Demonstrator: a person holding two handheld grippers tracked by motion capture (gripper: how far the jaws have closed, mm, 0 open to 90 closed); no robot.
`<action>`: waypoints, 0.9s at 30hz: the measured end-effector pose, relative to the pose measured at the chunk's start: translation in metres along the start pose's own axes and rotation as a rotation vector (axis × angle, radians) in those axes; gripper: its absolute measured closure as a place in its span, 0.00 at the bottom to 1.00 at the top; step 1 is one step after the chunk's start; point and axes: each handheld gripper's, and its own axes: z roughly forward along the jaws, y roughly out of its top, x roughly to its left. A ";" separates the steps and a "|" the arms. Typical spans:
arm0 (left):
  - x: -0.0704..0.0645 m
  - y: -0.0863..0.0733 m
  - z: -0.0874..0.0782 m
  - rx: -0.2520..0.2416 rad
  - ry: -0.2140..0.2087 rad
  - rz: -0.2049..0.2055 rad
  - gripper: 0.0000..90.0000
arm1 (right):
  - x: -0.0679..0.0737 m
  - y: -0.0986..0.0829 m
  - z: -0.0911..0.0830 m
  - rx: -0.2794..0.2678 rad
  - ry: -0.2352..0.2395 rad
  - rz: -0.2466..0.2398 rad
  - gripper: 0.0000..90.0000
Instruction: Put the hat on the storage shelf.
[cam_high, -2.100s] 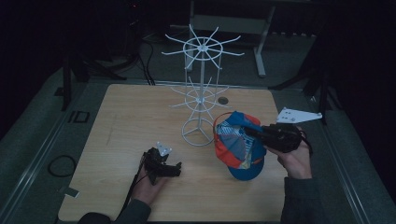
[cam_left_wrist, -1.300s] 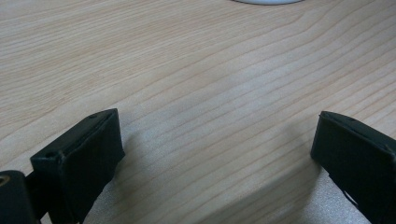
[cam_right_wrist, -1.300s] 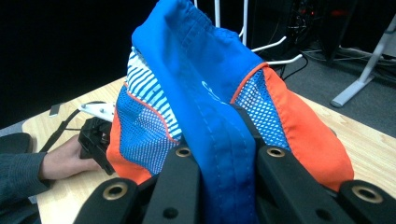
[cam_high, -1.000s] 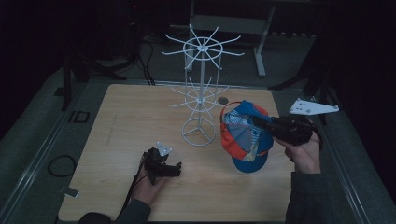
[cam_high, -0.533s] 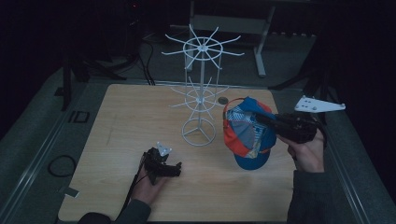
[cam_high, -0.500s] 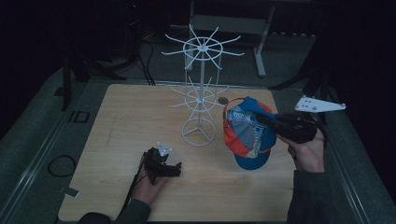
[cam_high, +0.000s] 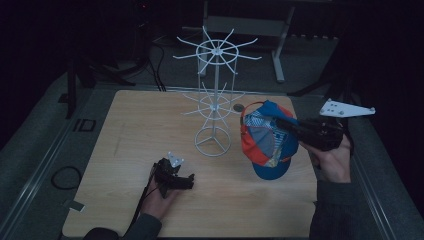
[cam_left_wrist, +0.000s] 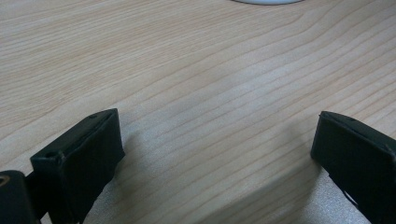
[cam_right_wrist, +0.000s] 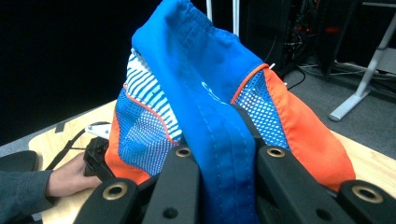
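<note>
Cap (cam_high: 267, 140) | hangs vertically, brim down | pinched in right tool (cam_high: 280, 123)

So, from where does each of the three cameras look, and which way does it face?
High view: above the person's side, facing forward and down on the table; both hands and forearms show.
Left gripper view: on the left gripper, facing bare wood between open fingers.
Right gripper view: on the right gripper, facing the clamped cap.
Shared: the cap and the left hand, with the high view.

right claw (cam_high: 282, 124) | lifted cap (cam_high: 266, 141) off table | moved right, nearer rack top
</note>
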 end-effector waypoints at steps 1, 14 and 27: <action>0.000 0.000 0.000 0.000 0.000 0.000 0.03 | 0.000 0.000 0.000 0.000 0.000 -0.001 0.93; 0.000 0.000 0.000 0.000 0.000 0.000 0.03 | 0.001 0.008 -0.001 -0.006 -0.005 -0.009 0.93; 0.000 0.000 0.000 0.001 0.000 0.001 0.03 | 0.001 0.015 -0.003 -0.031 -0.011 -0.013 0.93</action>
